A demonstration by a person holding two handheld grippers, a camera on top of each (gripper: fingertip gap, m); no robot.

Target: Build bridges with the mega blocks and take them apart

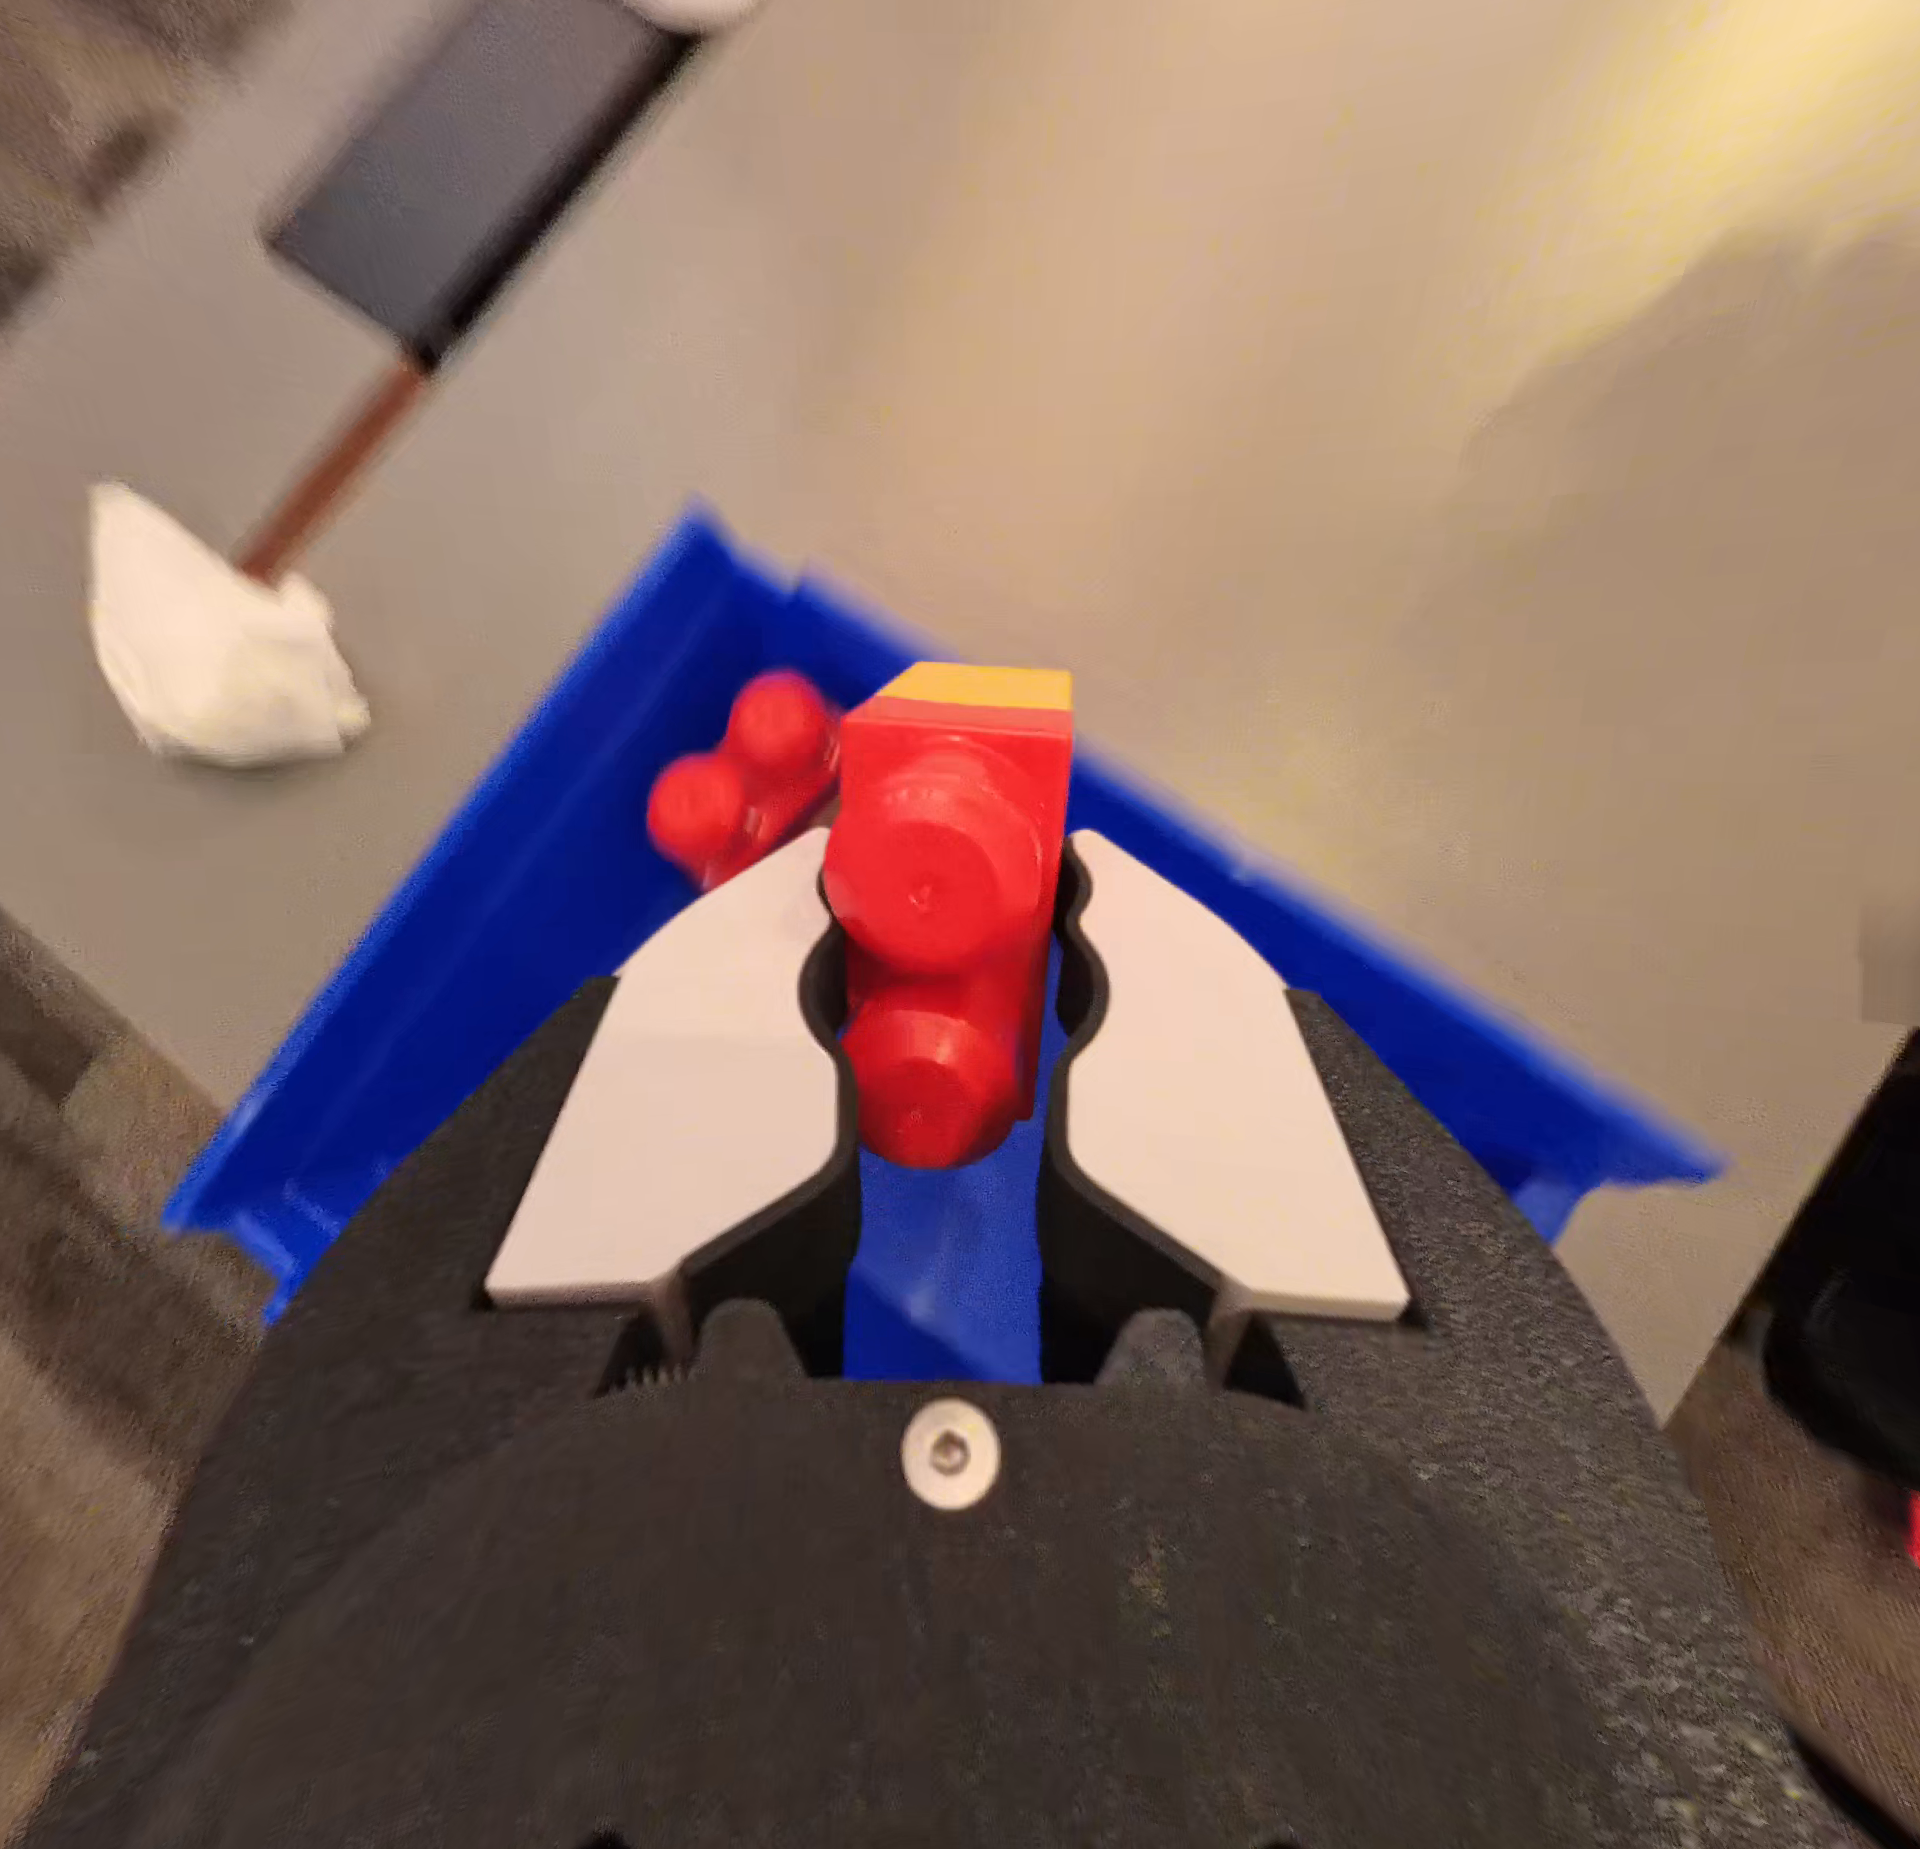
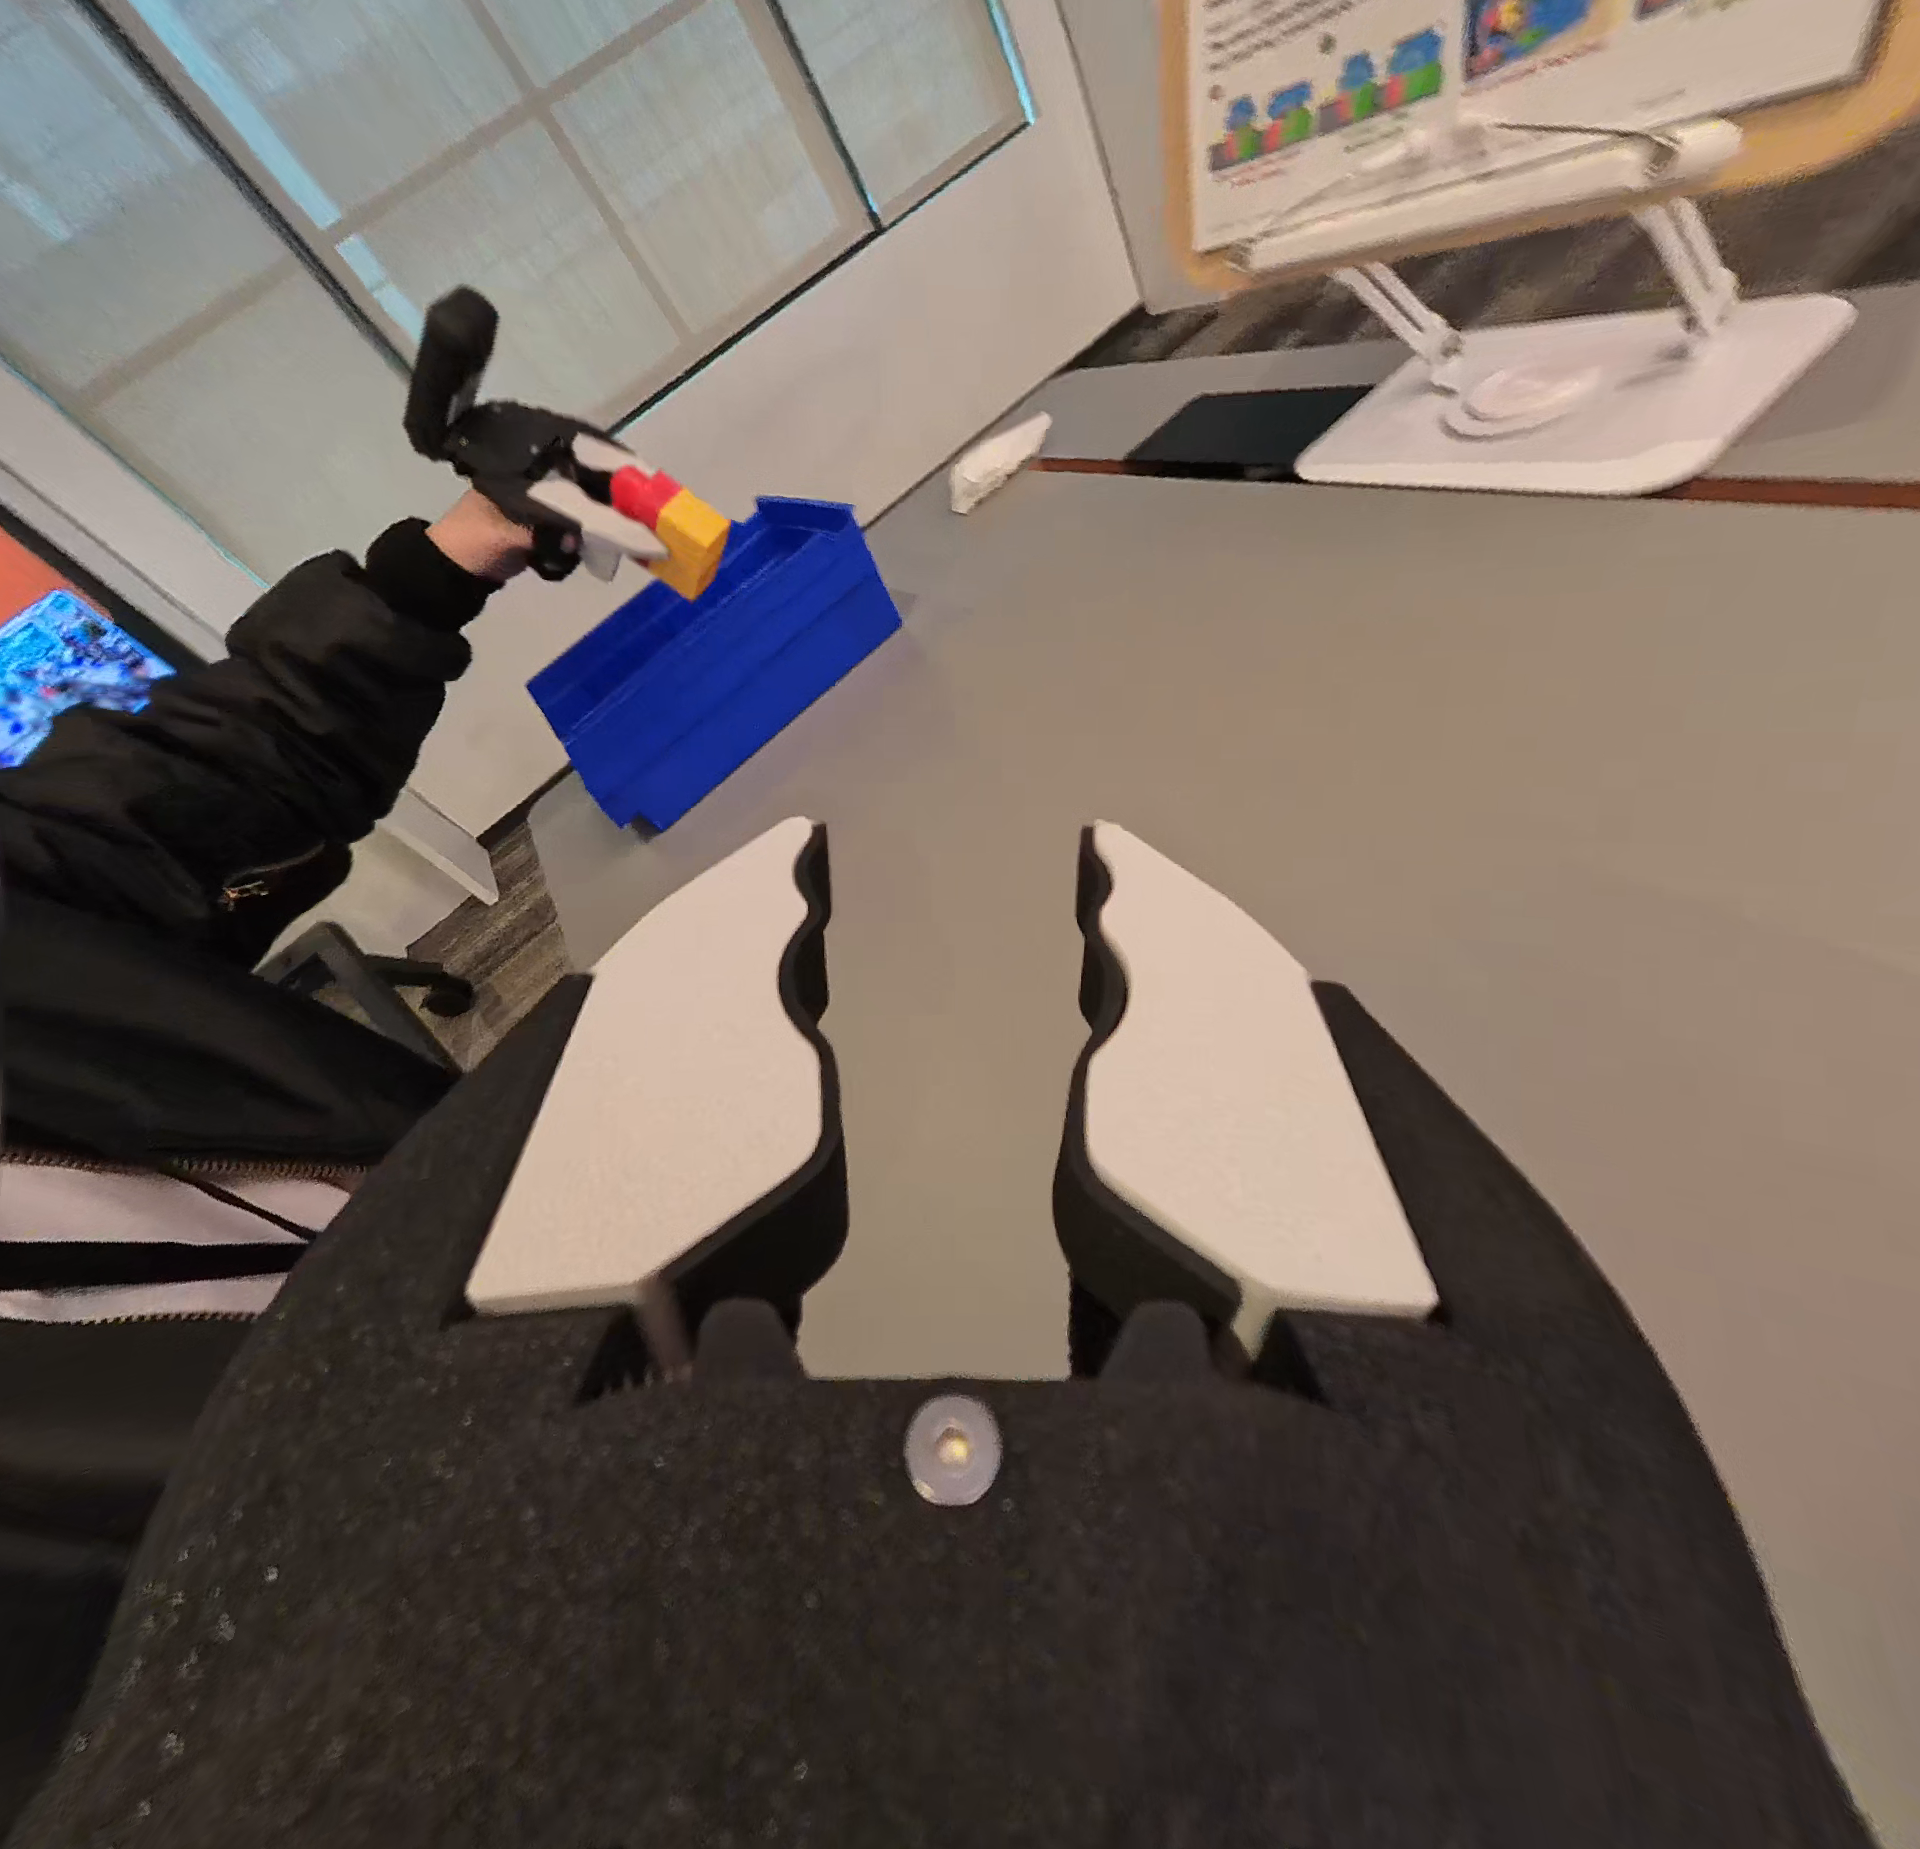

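Note:
My left gripper is shut on a red block with a yellow block stuck to its far end. It holds them above the blue bin. Another red block lies inside the bin. In the right wrist view the left gripper shows far off with the red block and yellow block over the blue bin. My right gripper is open and empty above the grey table.
A crumpled white tissue lies on the table left of the bin, and shows in the right wrist view. A white stand holding an instruction board is at the far right. A dark tablet lies beside it. A person's black sleeve is at left. There is about 55 centimetres between the tips of the two grippers.

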